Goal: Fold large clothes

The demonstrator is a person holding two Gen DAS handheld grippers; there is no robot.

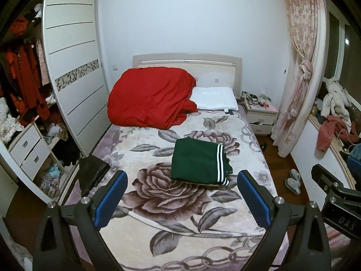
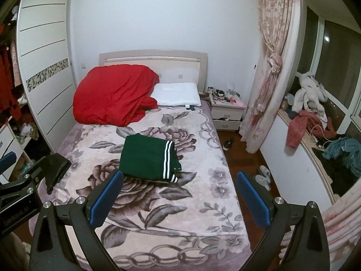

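A folded dark green garment (image 1: 198,160) with white stripes at its hem lies flat in the middle of the flowered bed (image 1: 158,203); it also shows in the right wrist view (image 2: 146,158). My left gripper (image 1: 181,187) is open and empty, held back above the near half of the bed, short of the garment. My right gripper (image 2: 179,187) is open and empty, at about the same distance from it. A small dark folded cloth (image 1: 92,171) lies at the bed's left edge, also in the right wrist view (image 2: 56,167).
A red quilt (image 1: 151,97) and white pillow (image 1: 214,98) lie at the headboard. An open wardrobe (image 1: 33,103) with drawers stands left. A nightstand (image 1: 261,115), curtain (image 1: 297,72), slippers (image 1: 293,180) and a cluttered windowsill (image 2: 315,131) are right.
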